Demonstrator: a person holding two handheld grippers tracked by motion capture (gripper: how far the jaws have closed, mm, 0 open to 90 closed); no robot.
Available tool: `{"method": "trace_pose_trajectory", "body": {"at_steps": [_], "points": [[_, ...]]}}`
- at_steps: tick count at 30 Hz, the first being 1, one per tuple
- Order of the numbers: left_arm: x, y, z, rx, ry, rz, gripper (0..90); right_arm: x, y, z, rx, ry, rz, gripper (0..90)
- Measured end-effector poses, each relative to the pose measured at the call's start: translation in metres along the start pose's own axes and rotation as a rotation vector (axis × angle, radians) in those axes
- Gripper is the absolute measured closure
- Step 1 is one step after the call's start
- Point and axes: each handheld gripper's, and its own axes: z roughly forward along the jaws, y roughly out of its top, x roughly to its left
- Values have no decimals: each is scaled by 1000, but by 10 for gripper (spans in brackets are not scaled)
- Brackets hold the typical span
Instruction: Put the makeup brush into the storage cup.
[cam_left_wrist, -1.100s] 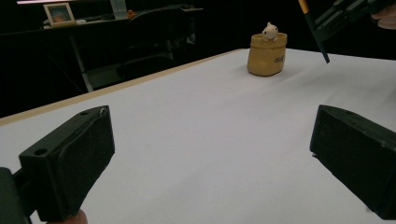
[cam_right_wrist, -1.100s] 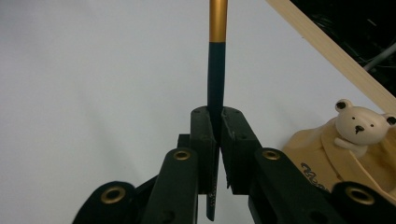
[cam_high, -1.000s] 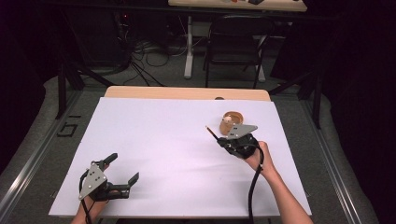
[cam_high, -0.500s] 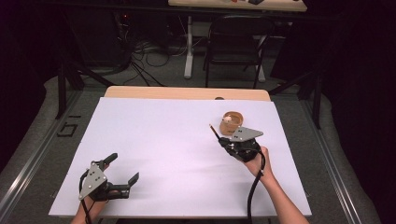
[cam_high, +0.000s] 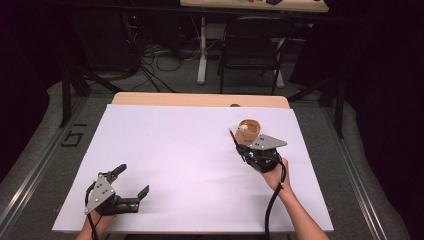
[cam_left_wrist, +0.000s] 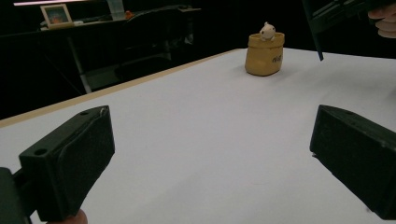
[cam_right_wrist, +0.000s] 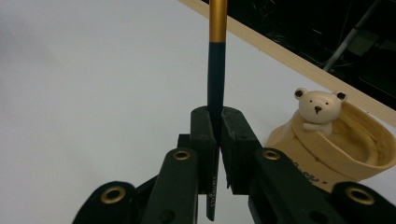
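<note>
Much bare table (cam_high: 190, 145) surrounds right gripper (cam_high: 234, 139) pinching pen (cam_right_wrist: 216, 79).

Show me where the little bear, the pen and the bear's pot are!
little bear (cam_right_wrist: 319, 107), right gripper view, on its face.
pen (cam_right_wrist: 216, 84), right gripper view, on the dark barrel above the right claw (cam_right_wrist: 217, 122).
pot (cam_left_wrist: 265, 55), left gripper view, on its front wall.

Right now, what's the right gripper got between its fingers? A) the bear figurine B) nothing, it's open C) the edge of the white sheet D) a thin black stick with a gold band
D: in the right gripper view the right gripper is shut on a thin black stick with a gold band, while the bear figurine sits in the tan pot beside it.
</note>
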Motion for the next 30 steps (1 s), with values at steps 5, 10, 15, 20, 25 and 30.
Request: {"method": "trace_pose_trajectory", "body": {"at_steps": [5, 10, 15, 20, 25, 30], "points": [[0, 0, 0, -1, -1, 0, 0, -1, -2, 0, -6, -18, 17, 839], [0, 0, 0, -2, -2, -1, 1, -2, -4, -1, -15, -37, 29, 839], [0, 0, 0, -2, -1, -2, 1, -3, -5, -3, -31, -60, 47, 839], [0, 0, 0, -4, -1, -3, 1, -6, -6, -6, -42, -81, 58, 839], [0, 0, 0, -4, -1, -2, 1, -8, -6, -8, -53, -96, 70, 839], [0, 0, 0, -3, -2, -1, 1, -13, -7, -12, -72, -118, 83, 840]]}}
